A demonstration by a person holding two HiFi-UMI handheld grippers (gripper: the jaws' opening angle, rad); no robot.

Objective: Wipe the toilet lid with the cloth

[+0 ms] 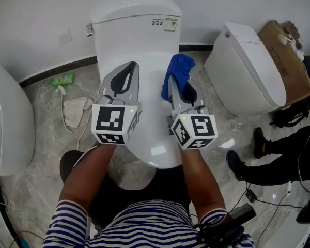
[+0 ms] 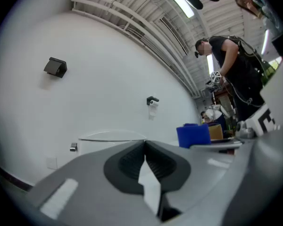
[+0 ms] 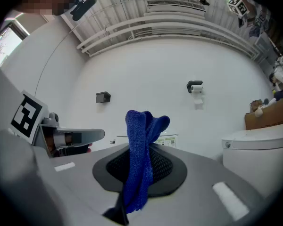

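The right gripper (image 1: 176, 85) is closed on the blue cloth (image 1: 180, 69): its two jaws pinch the fabric, and the cloth (image 3: 137, 173) stands up in folds above them. It is over the far right part of the white toilet lid (image 1: 154, 130), near the tank (image 1: 134, 32). The left gripper (image 1: 128, 70) is beside it over the lid; its jaws are together at the tips and hold nothing.
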